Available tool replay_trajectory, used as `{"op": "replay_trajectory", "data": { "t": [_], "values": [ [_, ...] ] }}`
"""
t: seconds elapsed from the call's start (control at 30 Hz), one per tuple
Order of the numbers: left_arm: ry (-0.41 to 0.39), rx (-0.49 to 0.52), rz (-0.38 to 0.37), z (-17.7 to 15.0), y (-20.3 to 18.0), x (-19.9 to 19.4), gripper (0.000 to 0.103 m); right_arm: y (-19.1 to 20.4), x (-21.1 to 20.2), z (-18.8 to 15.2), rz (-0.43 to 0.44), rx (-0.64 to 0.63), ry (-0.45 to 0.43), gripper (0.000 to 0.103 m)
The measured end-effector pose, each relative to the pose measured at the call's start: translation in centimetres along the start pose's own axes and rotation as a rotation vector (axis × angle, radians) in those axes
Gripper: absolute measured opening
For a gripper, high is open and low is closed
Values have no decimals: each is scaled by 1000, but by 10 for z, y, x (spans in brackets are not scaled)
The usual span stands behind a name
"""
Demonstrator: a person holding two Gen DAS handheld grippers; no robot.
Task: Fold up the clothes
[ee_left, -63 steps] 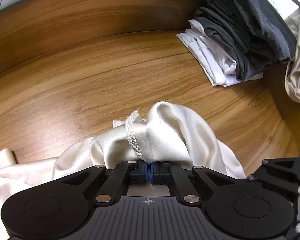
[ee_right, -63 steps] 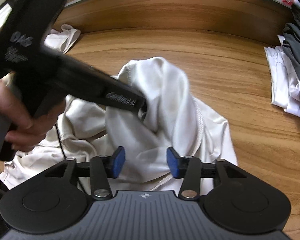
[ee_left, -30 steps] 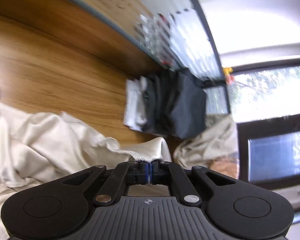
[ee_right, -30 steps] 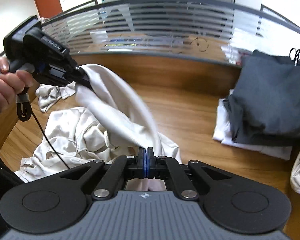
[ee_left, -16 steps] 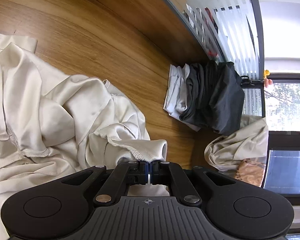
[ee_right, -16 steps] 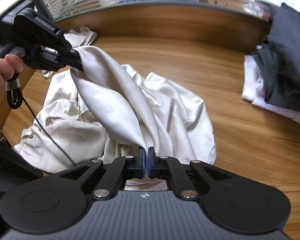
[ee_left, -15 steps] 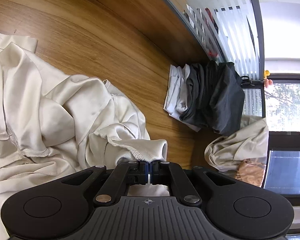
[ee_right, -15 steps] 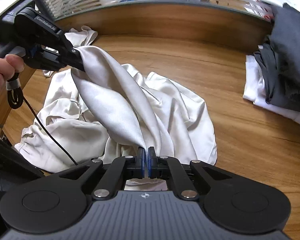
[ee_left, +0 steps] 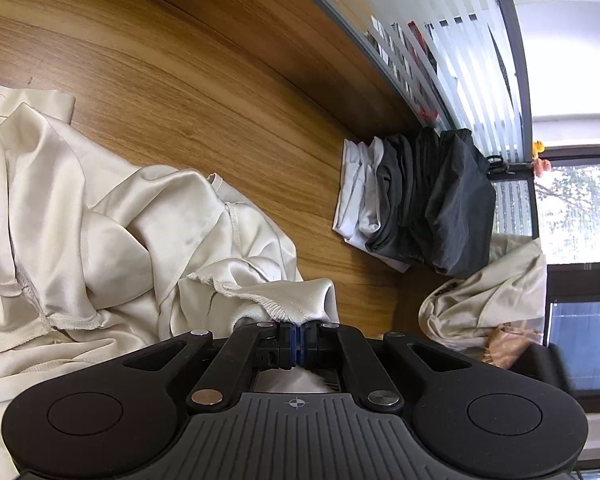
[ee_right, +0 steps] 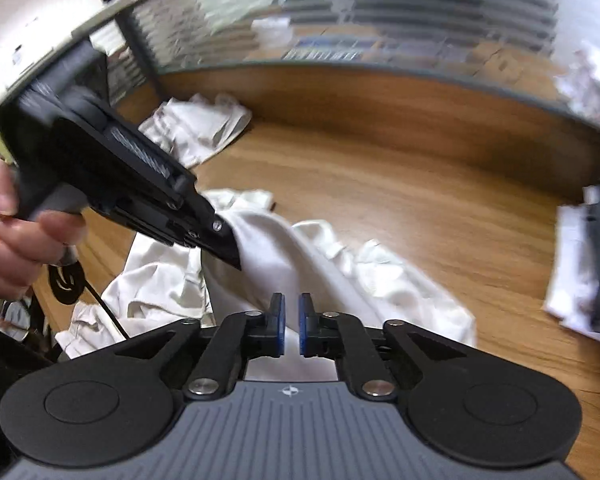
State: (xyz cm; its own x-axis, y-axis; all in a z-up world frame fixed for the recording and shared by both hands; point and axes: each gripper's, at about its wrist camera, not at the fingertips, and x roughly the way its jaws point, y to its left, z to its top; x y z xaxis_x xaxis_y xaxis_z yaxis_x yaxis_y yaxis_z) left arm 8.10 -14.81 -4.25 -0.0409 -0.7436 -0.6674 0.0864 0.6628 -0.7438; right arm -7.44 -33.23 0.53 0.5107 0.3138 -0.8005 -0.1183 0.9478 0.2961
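Your right tool [ee_right: 291,322] just let go of the cream garment [ee_left: 148,232], pads slightly apart; left tool [ee_left: 299,338] still clamps its hem, lower centre.

We carry a black hand-held gripper in each hand, the left hand-held gripper [ee_left: 298,340] and the right hand-held gripper [ee_right: 291,328] alike: ribbed grey top, round side discs, silver screws, blue pads, with a black cable [ee_right: 108,314] trailing from the left one.
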Motion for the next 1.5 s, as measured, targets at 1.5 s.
{"op": "replay_trajectory", "data": {
  "t": [1.5],
  "values": [
    [-32,127,260,0,18,7,29,-6,112,-13,-129,-9,195,33]
  ]
}}
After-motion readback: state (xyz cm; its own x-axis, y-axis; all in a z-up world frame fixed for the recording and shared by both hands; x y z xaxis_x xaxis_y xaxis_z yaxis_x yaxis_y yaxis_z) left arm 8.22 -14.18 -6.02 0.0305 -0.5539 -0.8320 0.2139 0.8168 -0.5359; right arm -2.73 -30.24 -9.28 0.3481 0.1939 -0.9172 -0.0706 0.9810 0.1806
